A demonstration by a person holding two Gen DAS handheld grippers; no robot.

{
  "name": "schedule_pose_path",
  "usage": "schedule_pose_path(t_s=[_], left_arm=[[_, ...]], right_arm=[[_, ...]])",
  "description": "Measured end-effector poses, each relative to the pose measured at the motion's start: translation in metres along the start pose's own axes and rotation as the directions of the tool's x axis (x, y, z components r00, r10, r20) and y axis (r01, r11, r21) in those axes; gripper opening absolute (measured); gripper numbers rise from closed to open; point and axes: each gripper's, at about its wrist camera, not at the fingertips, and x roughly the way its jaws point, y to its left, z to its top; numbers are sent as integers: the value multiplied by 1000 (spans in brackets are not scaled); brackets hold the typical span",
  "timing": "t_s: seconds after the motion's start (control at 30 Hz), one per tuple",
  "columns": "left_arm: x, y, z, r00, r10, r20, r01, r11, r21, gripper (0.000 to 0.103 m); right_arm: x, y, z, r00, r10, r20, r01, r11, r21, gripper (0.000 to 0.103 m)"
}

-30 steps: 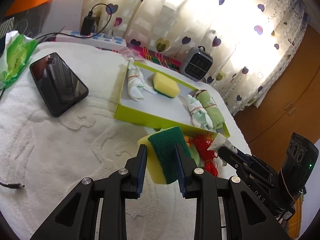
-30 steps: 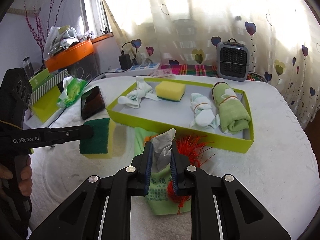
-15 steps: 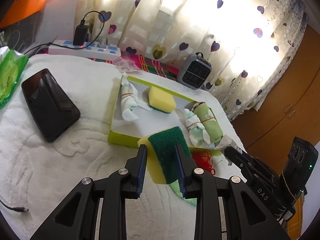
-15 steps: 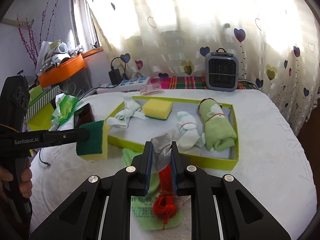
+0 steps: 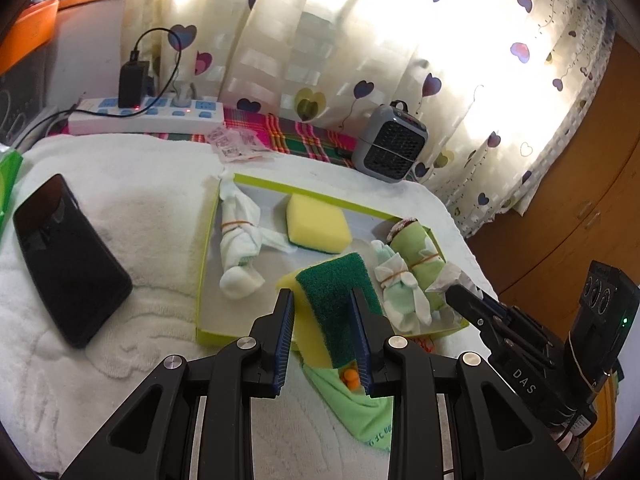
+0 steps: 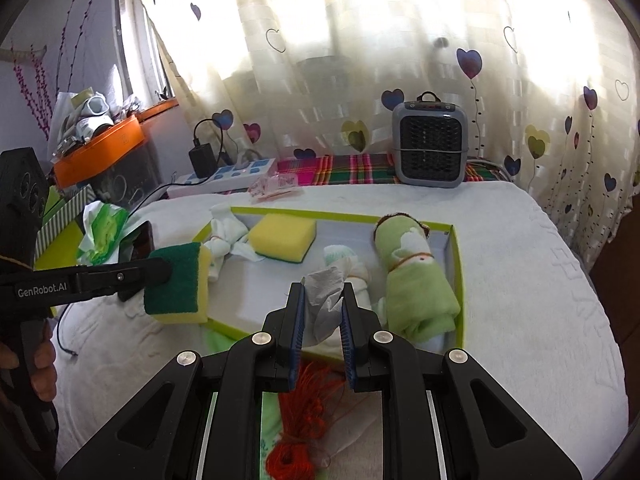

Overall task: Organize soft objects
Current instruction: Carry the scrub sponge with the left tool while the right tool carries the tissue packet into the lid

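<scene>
My left gripper [image 5: 322,300] is shut on a yellow sponge with a green scouring side [image 5: 332,300], held above the near edge of the lime-green tray [image 5: 204,256]; it also shows in the right wrist view [image 6: 178,280]. My right gripper [image 6: 322,300] is shut on a crumpled grey-white tissue [image 6: 326,300], held above the tray's near wall [image 6: 228,326]. In the tray lie a tied white cloth [image 5: 240,240], a yellow sponge [image 5: 318,224], a small tied white cloth [image 5: 400,288] and a rolled green towel [image 6: 416,276].
A black phone [image 5: 68,260] lies left of the tray on the white towel-covered table. A green cloth [image 5: 360,408] and a red string bundle [image 6: 296,432] lie in front of the tray. A small grey heater [image 6: 430,152] and a power strip [image 5: 148,114] stand at the back.
Both grippers have risen and moved forward with their loads. The sponge and the tissue now hang over the tray's near edge instead of in front of it.
</scene>
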Motion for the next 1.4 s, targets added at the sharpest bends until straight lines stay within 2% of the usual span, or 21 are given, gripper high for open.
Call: schedule_pose_path(t_s=[0.37,0.7,1.07,1.4], left_arm=[[31,-6,17,999,-7,-36,8,1000,25,26],[58,2,24,997,-7,-80,6,1000,-6,26],[70,1,30,995,11,-102,-11,1000,3,26],[67,3,29,995,53,-90,-53,999,5,26]], right_arm=[[30,-6,19,999,-23,-25,23,1000,-13,18],[60,-17,32,997,-32,-65,31,999,-16,18],[85,-17,37,994,-32,-109,27,999,-46,18],[87,-16,37,993,-45,-107,40,998,-51,18]])
